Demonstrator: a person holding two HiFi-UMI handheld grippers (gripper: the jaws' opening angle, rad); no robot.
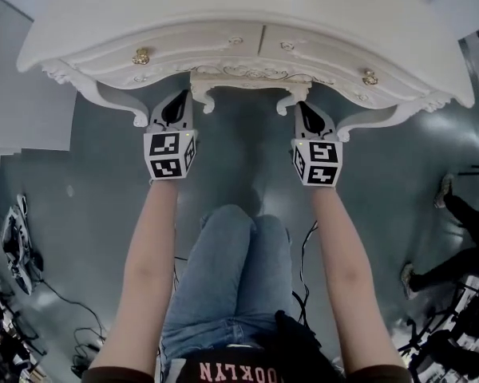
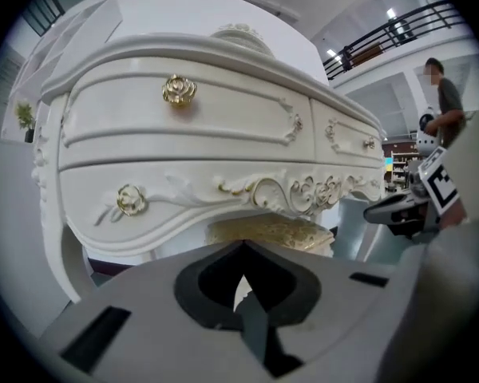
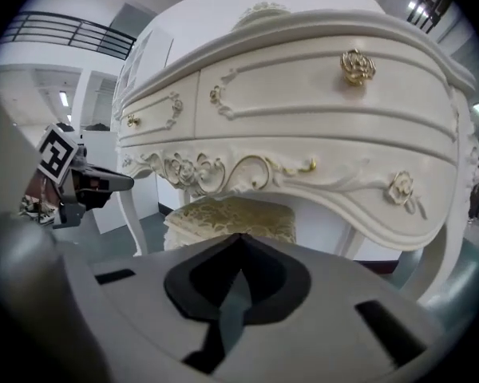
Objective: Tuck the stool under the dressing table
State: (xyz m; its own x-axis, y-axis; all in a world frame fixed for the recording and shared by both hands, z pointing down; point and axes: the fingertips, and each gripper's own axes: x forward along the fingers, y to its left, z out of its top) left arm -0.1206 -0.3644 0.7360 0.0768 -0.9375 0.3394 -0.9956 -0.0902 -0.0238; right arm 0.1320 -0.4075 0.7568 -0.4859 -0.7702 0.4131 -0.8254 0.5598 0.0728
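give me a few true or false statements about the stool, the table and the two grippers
1. The stool sits under the dressing table. True.
2. The left gripper grips the stool. False: its jaws are shut on nothing, apart from the stool.
3. The right gripper is shut and empty. True.
4. A drawer is pulled out. False: the drawers are closed.
5. The drawer knobs are gold. True.

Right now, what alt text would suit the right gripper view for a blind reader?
A white carved dressing table with gold knobs fills the view, a gold-patterned stool under it. In front, the right claw is shut and empty; the left claw shows at far left.
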